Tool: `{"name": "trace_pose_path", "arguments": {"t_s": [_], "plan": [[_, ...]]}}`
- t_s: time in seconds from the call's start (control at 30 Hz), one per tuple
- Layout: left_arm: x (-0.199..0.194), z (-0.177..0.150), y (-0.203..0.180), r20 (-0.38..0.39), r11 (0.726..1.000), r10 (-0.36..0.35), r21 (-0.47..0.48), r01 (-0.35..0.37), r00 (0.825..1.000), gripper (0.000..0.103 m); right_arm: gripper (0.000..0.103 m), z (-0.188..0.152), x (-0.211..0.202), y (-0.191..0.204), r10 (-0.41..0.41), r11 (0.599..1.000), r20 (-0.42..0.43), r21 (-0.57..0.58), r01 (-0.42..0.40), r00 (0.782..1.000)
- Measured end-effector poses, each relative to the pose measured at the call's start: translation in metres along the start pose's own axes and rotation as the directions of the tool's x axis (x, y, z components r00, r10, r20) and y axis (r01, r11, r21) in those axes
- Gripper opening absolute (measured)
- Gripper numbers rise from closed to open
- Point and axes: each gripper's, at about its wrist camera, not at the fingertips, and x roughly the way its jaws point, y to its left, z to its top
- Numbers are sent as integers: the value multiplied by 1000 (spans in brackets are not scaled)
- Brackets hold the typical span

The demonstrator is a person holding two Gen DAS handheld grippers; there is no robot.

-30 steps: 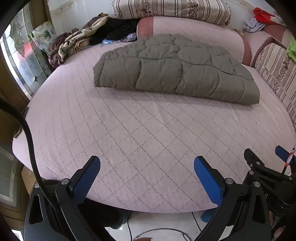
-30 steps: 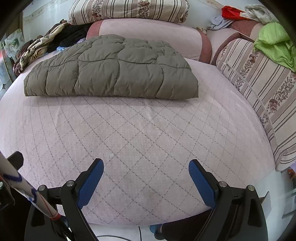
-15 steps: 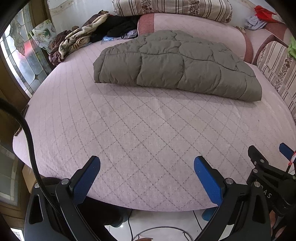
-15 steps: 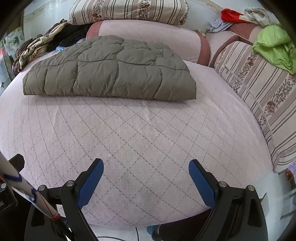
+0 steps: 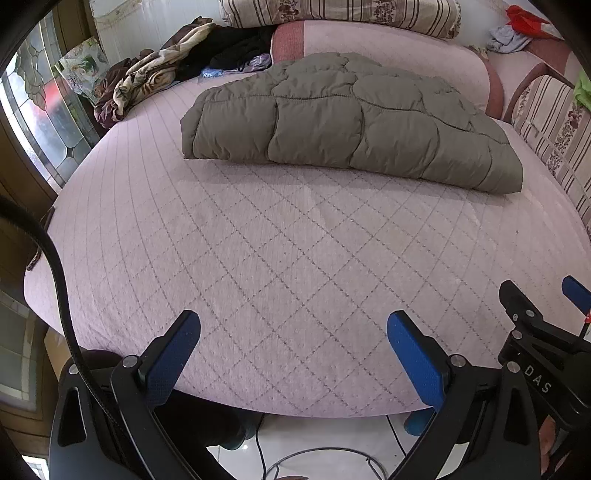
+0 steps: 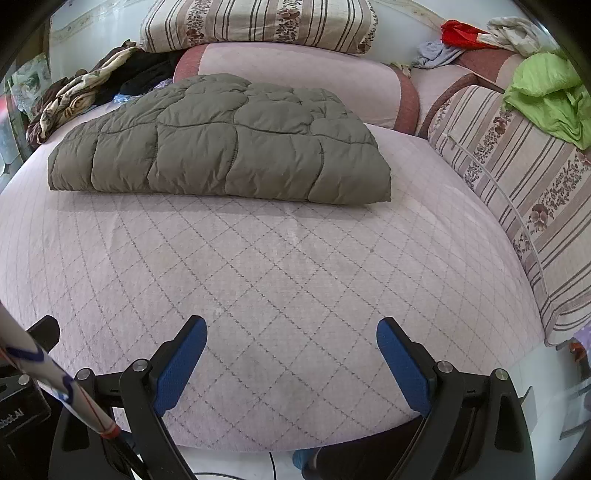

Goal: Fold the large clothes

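1. Bed (image 5: 258, 258), pink quilted cover: bare across its near half.
2. Quilted jacket (image 5: 343, 122), olive-grey: lay folded flat toward the bed's far side, well apart from both tools, nearer in view than a second before.
3. Left gripper (image 5: 293, 341): fingers spread wide, holding nothing, advanced over the bed's near edge.
4. Right gripper (image 6: 291, 349): fingers likewise wide, empty. Judgement: another approach, perhaps a further fold.

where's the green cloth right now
The green cloth shows at the upper right of the right wrist view, draped over the top of the striped cushion along the bed's right side, just right of the red cloth.
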Motion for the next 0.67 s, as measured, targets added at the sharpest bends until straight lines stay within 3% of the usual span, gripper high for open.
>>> {"name": "trace_pose_path", "arguments": {"t_s": [0.43, 0.67], "plan": [[2, 0, 2, 24, 1000, -11, -8, 12, 1000, 101, 96, 0, 3, 0, 7, 1000, -10, 5, -7, 1000], [9, 2, 5, 0, 1000, -3, -15, 3, 1000, 101, 96, 3, 5, 1, 13, 1000, -20, 0, -13, 1000]]}}
